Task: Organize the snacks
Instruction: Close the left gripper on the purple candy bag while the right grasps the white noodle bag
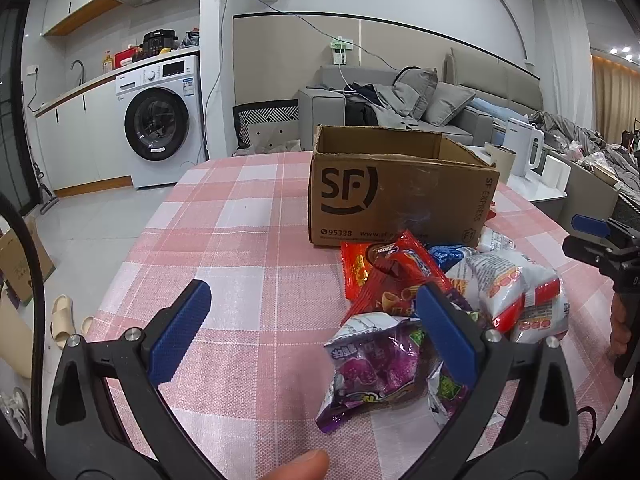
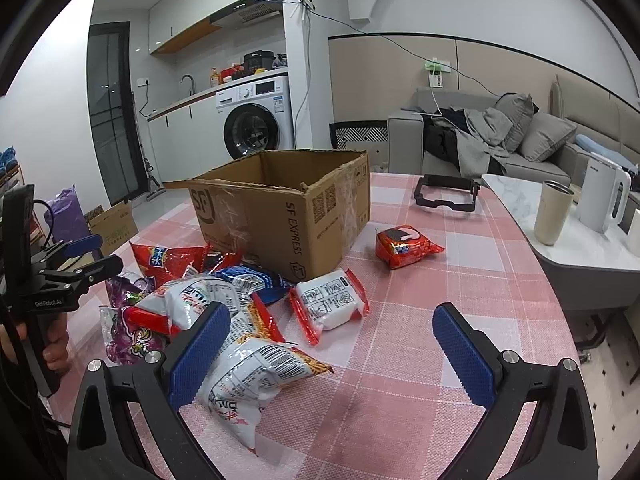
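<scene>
- Left claw (image 1: pixel 312 332) spread wide, over purple pack (image 1: pixel 380 368), not gripping.
- Right claw (image 2: pixel 332 344) spread, empty, by white pack (image 2: pixel 256 376).
- Snacks piled on bench (image 2: pixel 400 380) against open box (image 2: pixel 288 208); one red pack (image 2: pixel 404 246) lies apart.

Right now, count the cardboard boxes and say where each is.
2. The SF box stands open on the table behind the snacks; a smaller box sits on the floor beyond. More may be hidden.

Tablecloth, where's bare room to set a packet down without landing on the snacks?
Bare tablecloth lies left of the cardboard box, and right of the snack pile, before the lone red packet. Crowded: against the box's near corner, between both grippers.
</scene>
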`<move>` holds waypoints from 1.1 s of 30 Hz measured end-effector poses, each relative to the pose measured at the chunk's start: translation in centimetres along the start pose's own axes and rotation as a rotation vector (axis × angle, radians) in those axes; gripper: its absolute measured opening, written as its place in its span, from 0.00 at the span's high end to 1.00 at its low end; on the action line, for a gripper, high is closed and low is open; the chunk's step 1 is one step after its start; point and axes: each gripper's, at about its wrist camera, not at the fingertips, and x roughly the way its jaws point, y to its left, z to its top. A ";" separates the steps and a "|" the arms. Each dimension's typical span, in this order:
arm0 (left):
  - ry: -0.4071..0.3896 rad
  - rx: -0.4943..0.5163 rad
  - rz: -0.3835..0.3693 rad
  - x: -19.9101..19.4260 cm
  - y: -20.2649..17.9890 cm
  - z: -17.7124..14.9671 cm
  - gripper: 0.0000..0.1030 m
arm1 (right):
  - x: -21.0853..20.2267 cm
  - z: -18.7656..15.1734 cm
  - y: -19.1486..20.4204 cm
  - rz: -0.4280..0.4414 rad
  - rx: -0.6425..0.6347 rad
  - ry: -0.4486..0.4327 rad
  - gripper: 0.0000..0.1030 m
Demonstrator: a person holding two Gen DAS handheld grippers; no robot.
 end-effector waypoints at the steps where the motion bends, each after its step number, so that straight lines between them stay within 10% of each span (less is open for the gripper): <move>1: 0.003 -0.001 -0.003 0.0 0.1 0.0 0.01 | 0.1 0.2 -0.2 -0.001 0.010 0.006 0.00; 20: 0.069 0.000 -0.132 0.9 -0.8 1.8 0.01 | 7.7 4.3 -6.1 -0.118 0.107 0.220 0.03; 33: 0.158 0.070 -0.210 2.4 -2.7 0.1 0.09 | 6.2 2.7 -3.1 0.058 0.093 0.242 0.17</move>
